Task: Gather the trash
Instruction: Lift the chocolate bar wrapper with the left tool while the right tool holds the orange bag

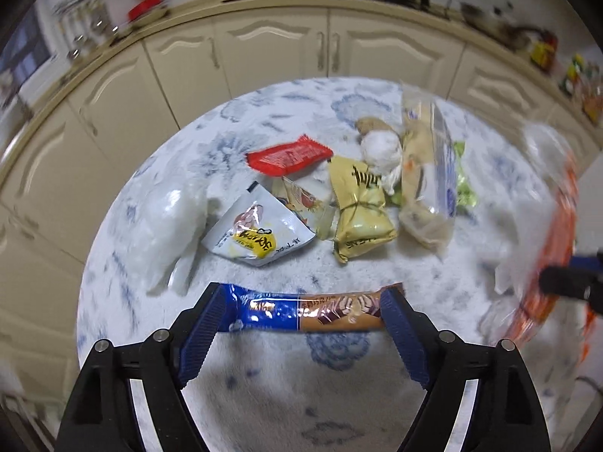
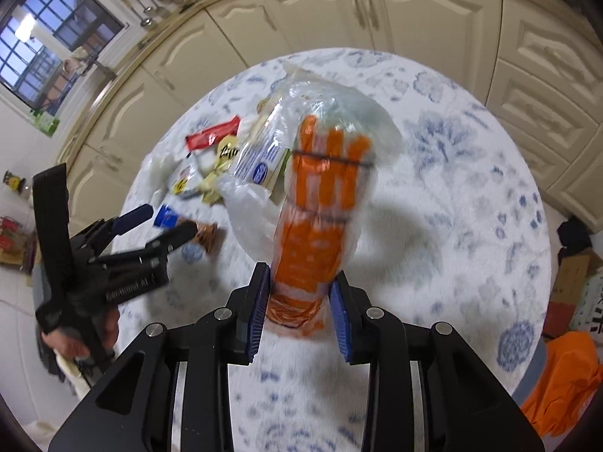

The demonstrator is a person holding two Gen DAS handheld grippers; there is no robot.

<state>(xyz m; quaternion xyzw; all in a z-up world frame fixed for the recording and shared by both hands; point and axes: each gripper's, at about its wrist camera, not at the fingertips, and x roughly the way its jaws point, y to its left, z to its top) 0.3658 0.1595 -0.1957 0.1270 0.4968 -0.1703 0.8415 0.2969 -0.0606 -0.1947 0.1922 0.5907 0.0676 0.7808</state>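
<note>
Left tool sits low over the round bench, its blue pads spread wide with a blue-and-brown snack wrapper lying lengthwise between them, one end at each pad. Whether the pads actually press on those ends is hard to call, so I cannot tell if it is gripped or just framed.

Just beyond it, the litter heap: a white-and-yellow sachet, a red wrapper, a yellow packet, a crumpled tissue ball, a clear bag with blue print and a white plastic bag off to the left, all lying on the floral cloth.

Over to the right tool: its jaws are narrowed onto the bottom of an orange-printed plastic bag, which rises away from the camera, clear and puffy toward its far end (blurred, mind you). Seen from there, the left tool shows at the bench's left side, a hand wrapped round its grip. Cream cabinets curve behind.
</note>
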